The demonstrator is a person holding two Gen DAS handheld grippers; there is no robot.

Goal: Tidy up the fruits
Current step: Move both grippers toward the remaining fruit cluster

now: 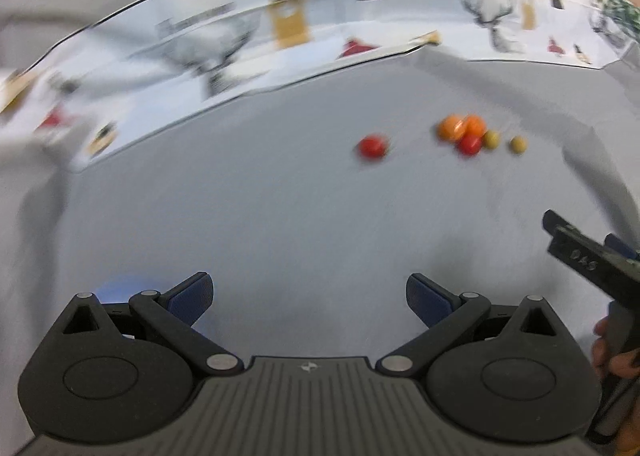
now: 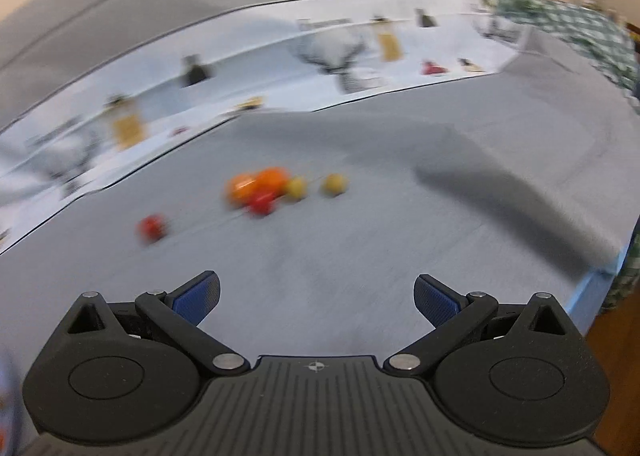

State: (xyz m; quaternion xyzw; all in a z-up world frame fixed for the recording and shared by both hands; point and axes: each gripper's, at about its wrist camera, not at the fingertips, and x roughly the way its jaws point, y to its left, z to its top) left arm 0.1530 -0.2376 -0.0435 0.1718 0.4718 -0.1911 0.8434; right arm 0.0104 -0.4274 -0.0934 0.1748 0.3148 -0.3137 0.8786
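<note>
The left gripper [image 1: 308, 296] and right gripper [image 2: 316, 298] are both seen with jaws spread wide and nothing held, raised above the grey surface [image 1: 280, 216]. A cluster of two oranges [image 2: 260, 182], a red fruit [image 2: 262, 204] and a yellow-green fruit [image 2: 296, 187] is noted well ahead, with a second yellow-green fruit [image 2: 334, 183] just beside it. A lone red fruit [image 1: 371, 147] lies apart to the left; both views are blurred.

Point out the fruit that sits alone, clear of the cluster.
The lone red fruit, left of the pile on the grey cloth. The other red fruit is pressed against the orange ones.
</note>
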